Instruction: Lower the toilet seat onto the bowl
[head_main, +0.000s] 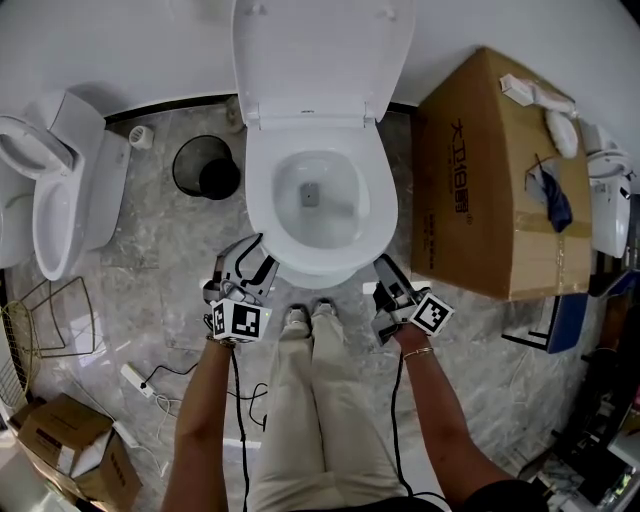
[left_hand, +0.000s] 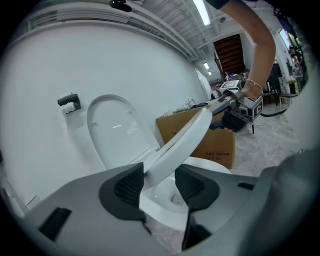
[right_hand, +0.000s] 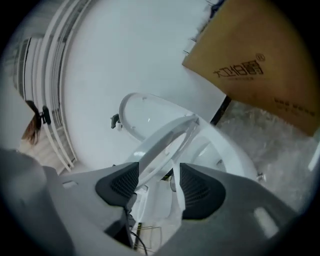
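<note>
The white toilet (head_main: 312, 195) stands in front of me with its lid (head_main: 320, 50) upright against the wall. The toilet seat (head_main: 262, 190) hangs tilted a little above the bowl (left_hand: 215, 167). My left gripper (head_main: 250, 262) is at the seat's front left, and the seat (left_hand: 185, 135) runs between its pads (left_hand: 131, 184), which are shut on it. My right gripper (head_main: 385, 275) is at the front right. Its jaws are open, and the seat's rim (right_hand: 165, 140) passes between them with gaps on both sides. The left gripper view also shows the right gripper (left_hand: 235, 107) at the seat's far end.
A big cardboard box (head_main: 500, 170) stands close on the toilet's right. A black bin (head_main: 205, 168) and a second toilet (head_main: 60, 180) are on the left. A wire basket (head_main: 50, 320), a power strip (head_main: 135, 378) and a small box (head_main: 70, 440) lie at the lower left. My shoes (head_main: 310, 318) touch the bowl's front.
</note>
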